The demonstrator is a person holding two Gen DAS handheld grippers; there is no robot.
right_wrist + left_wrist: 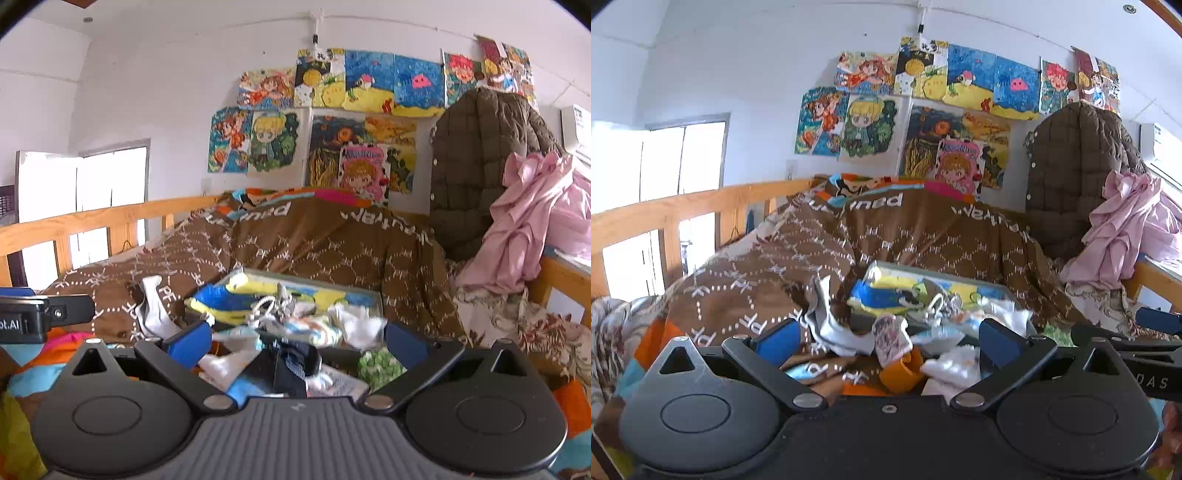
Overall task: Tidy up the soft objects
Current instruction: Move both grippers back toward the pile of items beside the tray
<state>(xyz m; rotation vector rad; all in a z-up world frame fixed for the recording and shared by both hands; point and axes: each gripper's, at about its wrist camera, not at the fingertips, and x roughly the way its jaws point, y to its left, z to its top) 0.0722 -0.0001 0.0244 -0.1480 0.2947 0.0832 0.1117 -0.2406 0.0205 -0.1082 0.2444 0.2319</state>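
The pile of socks (923, 332) lies on the brown quilt (757, 266) straight ahead of both claws, spilling out of a shallow clear tray (1008, 291) that sits at its far side. For the left claw (886, 338), a pale patterned sock (892, 338) stands up almost dead centre between the fingers, its long axis running up and down, with an orange sock (903, 373) just beneath it and nearer the claw's body. White socks (955, 365) lie just inside the claw's right finger (995, 338). The left claw is spread wide and grips nothing.

For the right claw (293, 341), a dark navy sock (291, 363) lies between the fingers, its length running roughly away from the claw, over a jumble of white and light-blue pieces. A green patterned sock (380, 363) sits just inside its right finger (406, 341). This claw is also spread wide and empty.

Further out, a blue and yellow sock (229, 299) rests on the tray's near edge, ahead and slightly left of the right claw.

The two claws are side by side and about equally near the pile. Each has a sock centred in its opening, so I judge either could close with only a short push forward.
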